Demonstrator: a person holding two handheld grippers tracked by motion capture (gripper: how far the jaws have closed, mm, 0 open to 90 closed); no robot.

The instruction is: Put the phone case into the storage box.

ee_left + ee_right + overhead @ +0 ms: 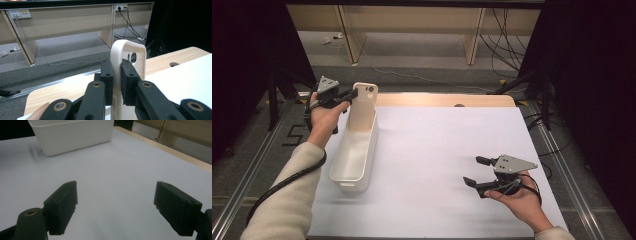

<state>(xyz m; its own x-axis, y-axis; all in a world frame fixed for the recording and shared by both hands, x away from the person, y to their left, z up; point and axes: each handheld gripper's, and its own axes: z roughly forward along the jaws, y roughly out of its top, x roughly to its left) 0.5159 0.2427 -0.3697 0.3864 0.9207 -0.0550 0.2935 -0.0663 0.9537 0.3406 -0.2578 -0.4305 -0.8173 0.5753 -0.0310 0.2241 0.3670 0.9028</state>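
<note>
Left gripper (353,93) sits at the far left corner of the tabletop (437,165), its jaws clamped on the edge of a cream phone case (363,107). The case stands upright with its lower end inside the far end of a white bin (354,152), camera cutout at the top. In the left gripper view the left gripper's (117,80) two black pads press the case (128,57) wall from both sides, the rounded top corner and cutout rising above them. The bin is long and narrow, lying along the left edge of the white-covered tabletop, its near end around mid-depth; inside looks bare apart from the case. Right gripper (475,171) is near the right near corner, held low over the white sheet, jaws spread wide with nothing between them, pointing left toward the bin. In the right gripper view the right gripper (115,205) pads stand well apart over bare tabletop (112,175), with the bin (72,135) farther off at the top. Wooden strip of the table shows along the far edge.
</note>
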